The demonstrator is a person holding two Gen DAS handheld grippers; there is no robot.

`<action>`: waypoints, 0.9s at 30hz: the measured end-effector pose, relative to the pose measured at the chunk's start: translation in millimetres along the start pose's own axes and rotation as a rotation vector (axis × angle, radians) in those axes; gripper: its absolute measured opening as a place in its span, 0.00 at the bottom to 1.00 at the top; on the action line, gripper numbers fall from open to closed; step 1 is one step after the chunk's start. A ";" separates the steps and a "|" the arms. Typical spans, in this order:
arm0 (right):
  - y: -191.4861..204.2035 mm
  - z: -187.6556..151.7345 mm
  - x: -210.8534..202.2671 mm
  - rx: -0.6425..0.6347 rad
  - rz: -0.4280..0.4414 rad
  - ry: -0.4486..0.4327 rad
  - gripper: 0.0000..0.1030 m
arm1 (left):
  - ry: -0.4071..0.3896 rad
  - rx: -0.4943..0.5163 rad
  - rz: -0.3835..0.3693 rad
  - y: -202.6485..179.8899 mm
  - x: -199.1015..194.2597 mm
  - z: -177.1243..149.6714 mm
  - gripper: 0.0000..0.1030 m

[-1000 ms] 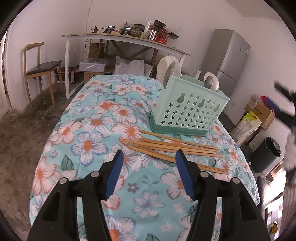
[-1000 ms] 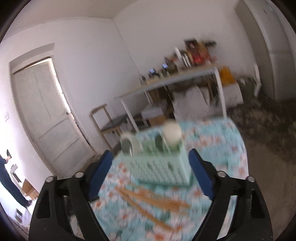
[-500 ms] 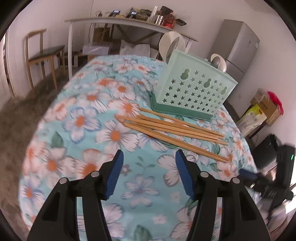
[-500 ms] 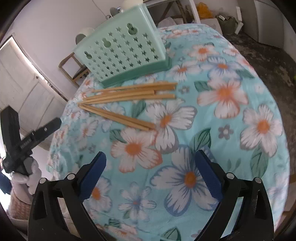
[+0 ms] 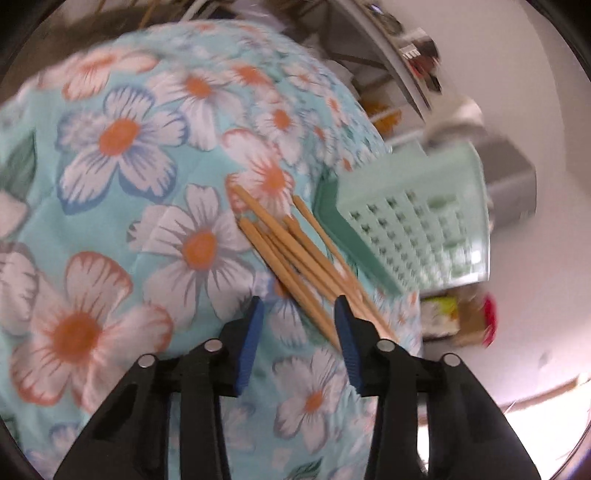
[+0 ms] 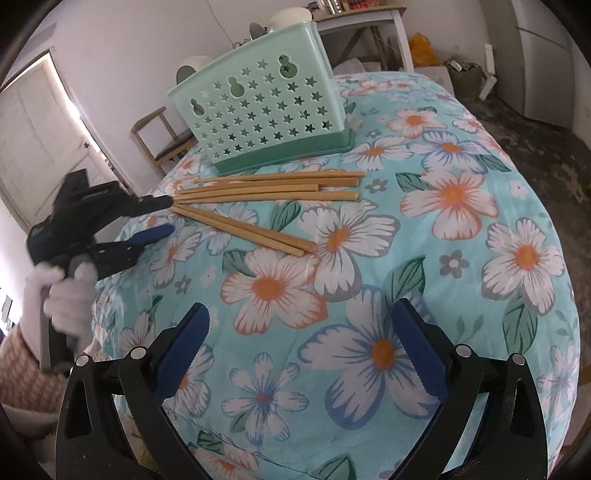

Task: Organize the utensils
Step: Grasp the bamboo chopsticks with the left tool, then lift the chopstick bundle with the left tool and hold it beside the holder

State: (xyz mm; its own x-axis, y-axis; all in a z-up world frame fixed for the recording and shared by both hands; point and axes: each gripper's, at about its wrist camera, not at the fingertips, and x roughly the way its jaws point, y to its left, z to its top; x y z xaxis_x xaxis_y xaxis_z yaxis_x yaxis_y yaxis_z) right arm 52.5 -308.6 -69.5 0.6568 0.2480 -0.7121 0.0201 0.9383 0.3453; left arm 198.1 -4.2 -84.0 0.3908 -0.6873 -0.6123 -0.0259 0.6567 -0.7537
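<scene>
Beside the caddy, chopsticks lie lengthwise.

Two black plastic grippers, left gripper and right gripper, each with blue ribbed pads and silver screws on the finger arms. At mid-left of the right wrist view, a white glove. Below it, lower left, a beige checked sleeve.

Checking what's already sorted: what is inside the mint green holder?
Over the rim of the mint green holder, two white rounded tops and a grey spoon-like one stick up. Its star-holed wall hides their lower parts and anything else inside.
</scene>
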 end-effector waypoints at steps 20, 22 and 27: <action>0.5 0.8 -1.7 0.003 0.018 -0.006 0.92 | -0.024 -0.185 -0.100 32.0 -5.0 1.2 0.10; -0.1 1.0 -1.6 0.008 0.019 -0.005 0.92 | -0.014 -0.191 -0.111 32.9 -11.1 -3.4 0.10; -4.1 1.6 -2.2 0.049 0.038 -0.019 0.92 | 0.014 -0.189 -0.129 33.6 -24.3 -18.4 0.10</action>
State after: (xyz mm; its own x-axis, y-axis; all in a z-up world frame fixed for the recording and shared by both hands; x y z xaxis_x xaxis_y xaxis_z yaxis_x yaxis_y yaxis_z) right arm 52.2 -313.4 -68.4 0.6718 0.2782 -0.6865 0.0316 0.9152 0.4019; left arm 170.9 28.9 -98.9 0.3889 -0.7670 -0.5104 -0.1489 0.4944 -0.8564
